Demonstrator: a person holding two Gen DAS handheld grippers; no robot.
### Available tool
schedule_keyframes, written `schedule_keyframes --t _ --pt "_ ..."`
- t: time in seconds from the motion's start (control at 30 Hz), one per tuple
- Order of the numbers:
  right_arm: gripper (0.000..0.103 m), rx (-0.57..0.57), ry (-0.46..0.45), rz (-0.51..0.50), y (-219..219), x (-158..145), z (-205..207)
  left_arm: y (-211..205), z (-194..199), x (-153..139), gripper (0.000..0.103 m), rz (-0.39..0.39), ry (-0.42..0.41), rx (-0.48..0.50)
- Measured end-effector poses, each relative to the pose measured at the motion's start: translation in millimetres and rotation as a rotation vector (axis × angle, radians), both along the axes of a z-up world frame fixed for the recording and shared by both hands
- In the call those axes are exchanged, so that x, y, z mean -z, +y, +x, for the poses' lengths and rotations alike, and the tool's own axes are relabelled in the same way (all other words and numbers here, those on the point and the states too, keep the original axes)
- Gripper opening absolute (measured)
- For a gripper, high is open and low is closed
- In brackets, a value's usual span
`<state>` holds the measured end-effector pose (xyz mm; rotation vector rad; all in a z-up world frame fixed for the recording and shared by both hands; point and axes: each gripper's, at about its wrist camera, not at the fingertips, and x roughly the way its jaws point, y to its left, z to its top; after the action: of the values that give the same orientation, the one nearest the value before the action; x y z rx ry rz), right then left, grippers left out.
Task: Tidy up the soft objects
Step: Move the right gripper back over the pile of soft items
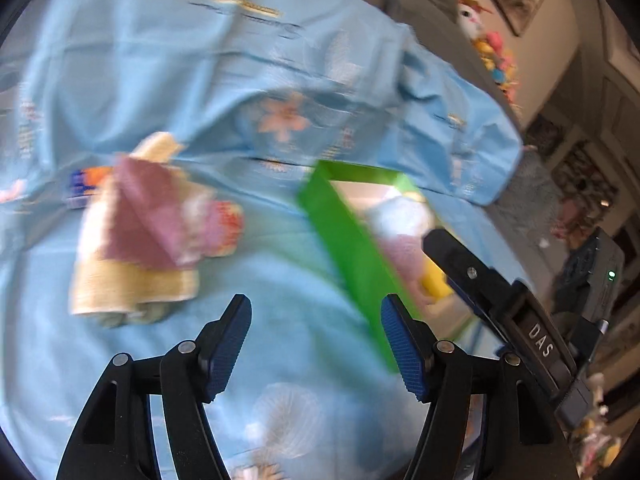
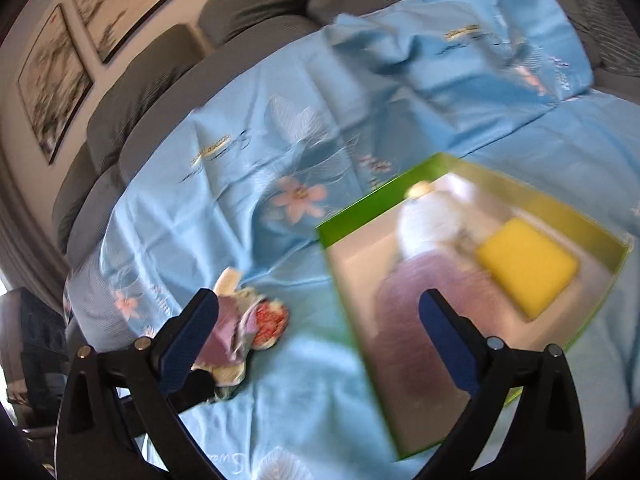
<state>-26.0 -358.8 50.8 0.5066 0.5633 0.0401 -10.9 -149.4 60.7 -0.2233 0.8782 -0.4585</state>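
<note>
A light-blue floral bedsheet (image 2: 248, 216) covers the bed. On it stands a green box (image 2: 360, 204) holding a yellow sponge (image 2: 528, 264) and blurred soft items; a heap of cloths (image 1: 144, 232) lies well to its left. My right fingers (image 2: 320, 340) gape wide and my left fingers (image 1: 316, 344) part-open, both empty.

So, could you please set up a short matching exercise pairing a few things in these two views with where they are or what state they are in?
Things:
1. yellow sponge
2. cloth pile
3. green box
4. right gripper

Descriptions:
A. lying on the blue sheet, outside the box
B. open, nothing between its jaws
C. inside the box
D. standing on the blue sheet, holding soft items

Pairs: 1-C, 2-A, 3-D, 4-B
</note>
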Motion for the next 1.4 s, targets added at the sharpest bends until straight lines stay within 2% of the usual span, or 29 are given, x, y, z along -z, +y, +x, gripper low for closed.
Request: schedule_keyframes --t 0.1,0.17,0.33,0.5,0.77,0.93,1.0,1.07,1.17,1.3,1.4 --pt "0.101 -0.032 0.019 -0.033 21.5 3.8 -3.5 29.6 -6.9 -1.8 0.070 0.052 -0.033 -0.048" --pt "0.101 -0.053 0.032 -0.058 32.5 6.4 -7.4 52.4 -7.5 3.3 0.081 0.062 -0.027 -0.087" --pt "0.101 -0.070 0.075 -0.107 55.3 12.8 -11.3 103.9 -9.1 27.6 0.082 0.044 0.013 -0.196" --pt "0.101 -0.093 0.085 -0.114 83.9 10.9 -12.6 146.6 -9.6 52.3 0.082 -0.028 0.080 -0.279" --pt "0.102 -0.127 0.167 -0.115 123.7 11.9 2.0 183.6 -17.0 46.1 0.082 0.014 0.037 -0.372" --pt "0.102 -0.104 0.222 -0.100 139.3 19.7 13.0 200.0 -15.4 45.9 0.082 -0.009 0.056 -0.402" --pt "0.102 -0.136 0.252 -0.069 144.4 23.8 18.1 204.2 -14.6 45.0 0.082 -0.001 0.065 -0.408" --pt "0.102 -0.164 0.281 -0.056 150.7 26.6 23.3 209.3 -14.4 43.8 0.082 -0.039 0.069 -0.419" --pt "0.102 -0.132 0.255 -0.134 162.3 19.9 29.7 218.9 -10.5 46.3 0.082 -0.121 0.097 -0.425" --pt "0.102 -0.135 0.232 -0.175 172.4 12.8 42.3 225.1 -9.7 50.6 0.082 -0.085 0.116 -0.464" --pt "0.100 -0.119 0.247 -0.200 177.8 13.3 52.8 230.4 -10.1 50.7 0.082 -0.091 0.123 -0.464"
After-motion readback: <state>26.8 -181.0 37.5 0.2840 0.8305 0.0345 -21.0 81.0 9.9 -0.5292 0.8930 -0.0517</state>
